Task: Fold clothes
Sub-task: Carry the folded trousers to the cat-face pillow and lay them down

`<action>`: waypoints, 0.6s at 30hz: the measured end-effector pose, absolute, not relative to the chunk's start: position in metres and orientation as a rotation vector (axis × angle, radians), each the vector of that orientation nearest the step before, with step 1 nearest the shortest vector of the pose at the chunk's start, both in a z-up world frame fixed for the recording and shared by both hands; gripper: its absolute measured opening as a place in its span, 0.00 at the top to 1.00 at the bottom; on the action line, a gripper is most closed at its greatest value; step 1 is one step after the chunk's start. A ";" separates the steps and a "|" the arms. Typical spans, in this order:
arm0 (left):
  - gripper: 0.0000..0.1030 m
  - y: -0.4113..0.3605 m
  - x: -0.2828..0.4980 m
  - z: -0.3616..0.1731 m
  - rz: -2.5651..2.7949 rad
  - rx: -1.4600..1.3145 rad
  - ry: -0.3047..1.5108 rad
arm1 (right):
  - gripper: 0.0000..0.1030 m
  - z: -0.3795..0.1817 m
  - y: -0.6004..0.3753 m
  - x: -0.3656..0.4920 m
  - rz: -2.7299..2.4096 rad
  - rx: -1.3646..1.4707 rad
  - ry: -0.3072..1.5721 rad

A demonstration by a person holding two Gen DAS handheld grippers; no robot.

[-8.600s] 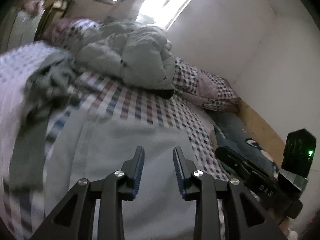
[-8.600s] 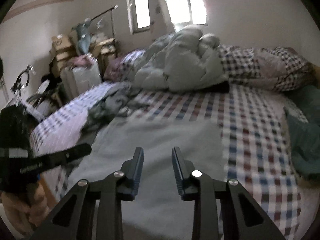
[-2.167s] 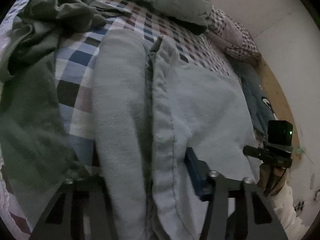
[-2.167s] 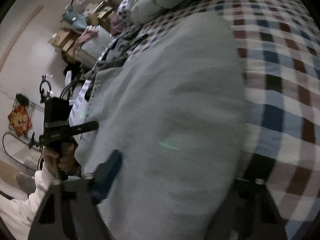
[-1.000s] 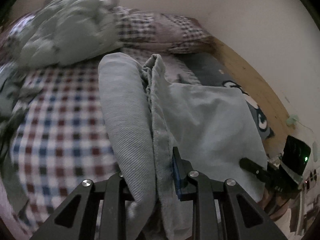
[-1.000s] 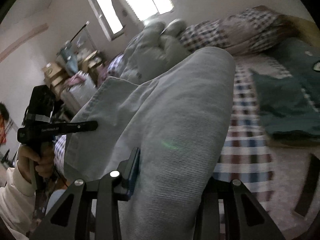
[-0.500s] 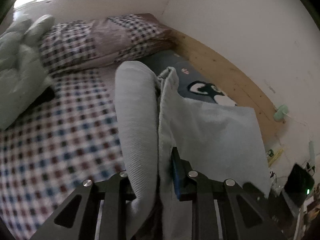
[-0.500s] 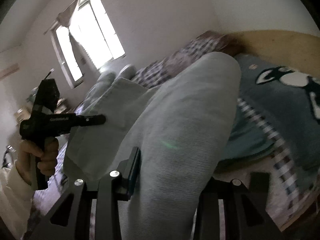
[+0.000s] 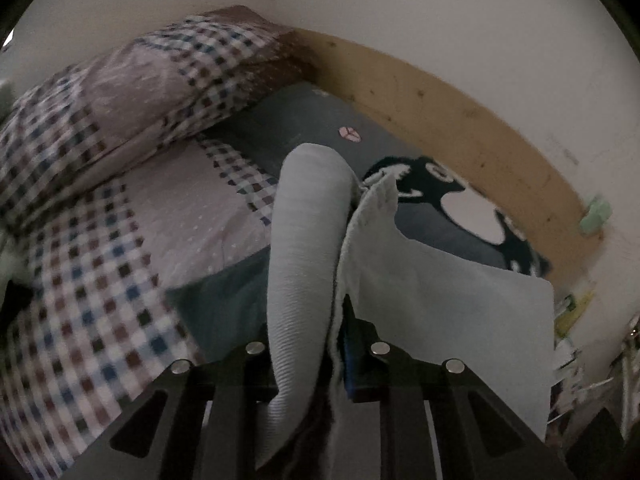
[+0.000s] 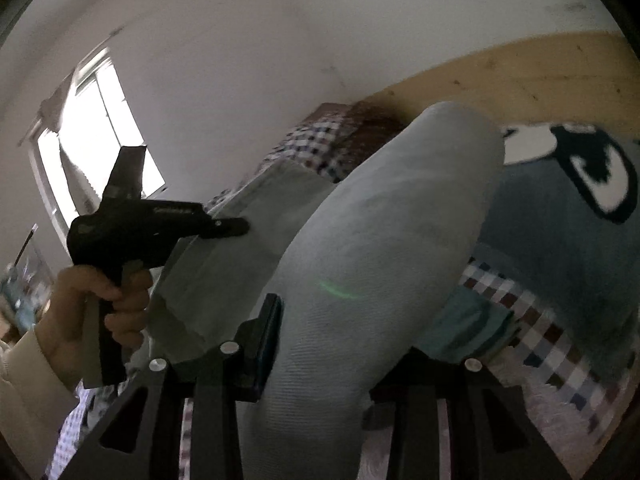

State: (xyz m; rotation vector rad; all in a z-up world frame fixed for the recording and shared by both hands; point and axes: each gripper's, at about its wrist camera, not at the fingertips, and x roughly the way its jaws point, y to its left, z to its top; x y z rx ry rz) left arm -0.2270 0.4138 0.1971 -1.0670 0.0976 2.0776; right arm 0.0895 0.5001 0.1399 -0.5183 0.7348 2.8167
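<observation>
A folded pale grey-blue garment hangs in the air above the bed, held at both ends. My left gripper is shut on one end, with the cloth bunched between its fingers. My right gripper is shut on the other end, whose thick roll fills the gap and hides its right finger. In the right wrist view the left gripper shows at left, held by a hand and clamped on the garment's edge.
The bed with a checked sheet lies below. A checked pillow sits at the head. A dark teal garment with a black-and-white cartoon print lies along the wooden wall board. A bright window is far left.
Both grippers have lifted the folded garment off the bed and swung it to the right, toward the wall side with the teal cartoon garment. Both stay shut on it.
</observation>
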 end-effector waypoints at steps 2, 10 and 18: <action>0.83 0.435 -0.240 0.190 2.065 -1.059 0.151 | 0.63 0.129 0.502 0.075 2.777 -0.502 0.753; 0.83 0.503 -0.275 0.140 2.034 -1.020 0.358 | 0.63 0.075 0.501 0.023 2.644 -0.526 0.815; 0.79 0.529 -0.287 0.074 2.041 -1.102 0.510 | 0.61 0.015 0.519 0.000 2.467 -0.689 0.965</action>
